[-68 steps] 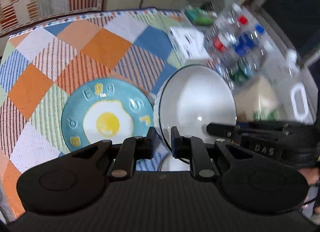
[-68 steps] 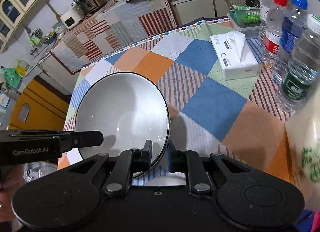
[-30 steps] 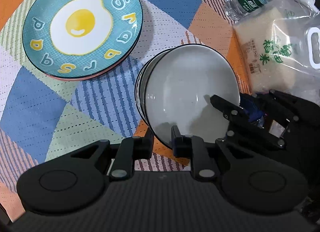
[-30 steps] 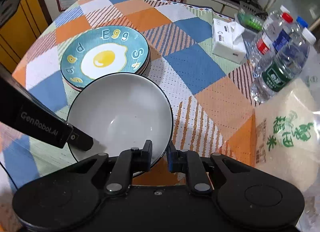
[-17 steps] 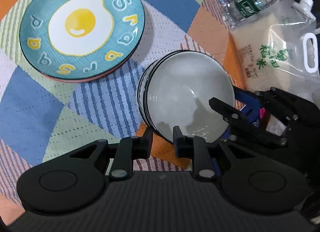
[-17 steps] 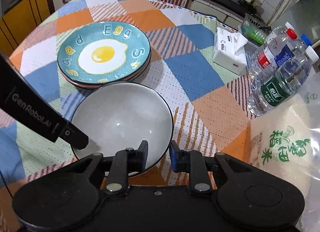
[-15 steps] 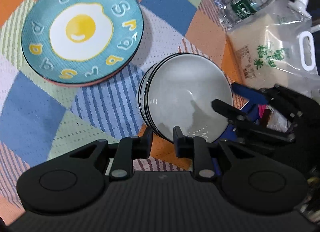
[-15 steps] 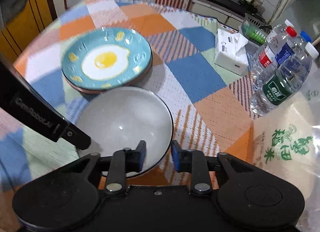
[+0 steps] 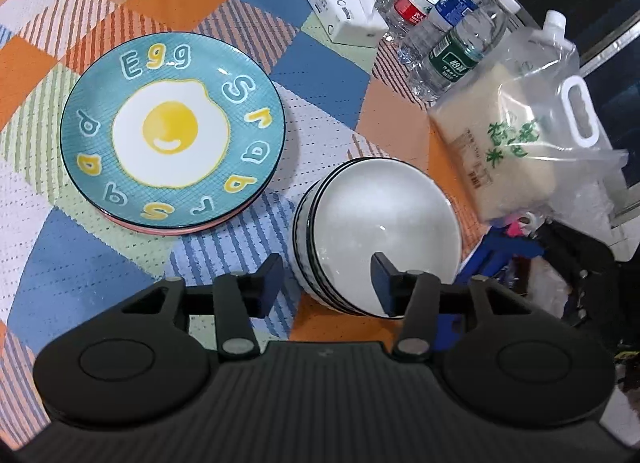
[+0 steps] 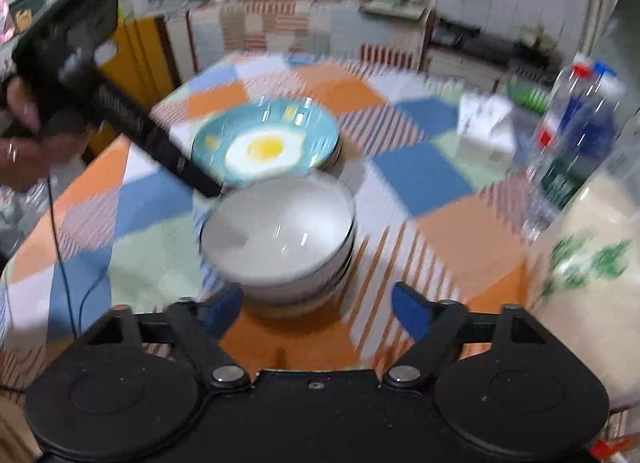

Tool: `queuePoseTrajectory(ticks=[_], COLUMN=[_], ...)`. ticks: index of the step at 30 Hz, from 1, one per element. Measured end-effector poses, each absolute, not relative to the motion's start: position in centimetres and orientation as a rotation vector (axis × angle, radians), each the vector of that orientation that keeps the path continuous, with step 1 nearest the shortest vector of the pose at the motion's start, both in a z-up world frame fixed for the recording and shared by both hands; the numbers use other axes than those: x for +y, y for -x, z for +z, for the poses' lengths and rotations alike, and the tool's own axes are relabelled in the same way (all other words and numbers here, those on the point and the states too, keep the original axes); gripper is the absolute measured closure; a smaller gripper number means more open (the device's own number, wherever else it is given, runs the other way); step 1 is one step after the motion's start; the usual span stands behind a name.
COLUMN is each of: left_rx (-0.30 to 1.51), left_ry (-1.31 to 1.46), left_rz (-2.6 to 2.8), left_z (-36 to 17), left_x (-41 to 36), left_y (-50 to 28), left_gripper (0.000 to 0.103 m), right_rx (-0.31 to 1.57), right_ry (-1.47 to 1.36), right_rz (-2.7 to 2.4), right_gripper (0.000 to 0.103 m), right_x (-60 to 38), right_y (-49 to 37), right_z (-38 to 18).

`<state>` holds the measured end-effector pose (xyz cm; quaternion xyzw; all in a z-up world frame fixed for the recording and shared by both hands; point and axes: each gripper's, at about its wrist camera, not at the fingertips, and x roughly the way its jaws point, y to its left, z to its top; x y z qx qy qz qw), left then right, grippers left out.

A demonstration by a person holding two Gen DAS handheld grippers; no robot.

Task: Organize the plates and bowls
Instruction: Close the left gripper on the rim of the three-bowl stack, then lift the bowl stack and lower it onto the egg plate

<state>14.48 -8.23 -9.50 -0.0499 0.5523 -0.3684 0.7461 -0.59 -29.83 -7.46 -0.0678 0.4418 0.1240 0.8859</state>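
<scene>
Left wrist view is showing my left gripper with its jaws spread wide, one finger on each side of the near rim of the bowl stack and gripping nothing. The white bowls are sitting nested on the checked tablecloth, just beside the egg plates, which are lying in their own pile with a pink rim showing underneath. A rice bag, water bottles and a tissue pack are crowding the far side of the cloth.

The right wrist picture is blurring, yet I am seeing my right gripper released too, its blue pads standing apart on either side of the stack's base and touching nothing.

I am judging the step in hand to be letting go and clearing away from the stacked bowls. To do it well I am wanting to keep both sets of jaws fully spread and draw each gripper straight back along its fingers, not sideways, because my left finger is reaching over the rim and a sideways sweep could tip the top bowl. I am also minding the plates close on the left side, and the bag on the other. The top bowl is looking seated level, though the blur is keeping me from being sure.
</scene>
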Motion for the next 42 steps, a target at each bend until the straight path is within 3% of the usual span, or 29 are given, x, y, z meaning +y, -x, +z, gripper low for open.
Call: queuePoseTrajectory(ticks=[6,16,23,30,42], left_rx=[1.174,1.234,1.153,1.201,1.195], left_ry=[0.128,0.206,0.197,0.339,0.249], left_rz=[-0.820,-0.849,-0.866,-0.842,-0.867], left_z=[-11.8,-15.7,-16.7,-17.8,-16.8], left_x=[-8.5,-9.7,-9.9,-9.1,-9.5], left_y=[-13.8,-14.5,-14.4,-15.5,-14.8], left_gripper=[0.051,0.055,0.059,0.063,0.063], right_rx=[0.957,0.829,0.804,0.801,0.803], right_ry=[0.166,0.300,0.261,0.165,0.177], right_rz=[0.293,0.338,0.345,0.311,0.319], right_gripper=[0.012,0.012,0.010,0.002,0.005], right_x=[-28.7,-27.1,-26.9,-27.2,-25.7], right_y=[0.5,-1.5,-2.5,-3.7,-4.1], right_z=[-12.5,-17.6,-18.7,-19.4,-19.3])
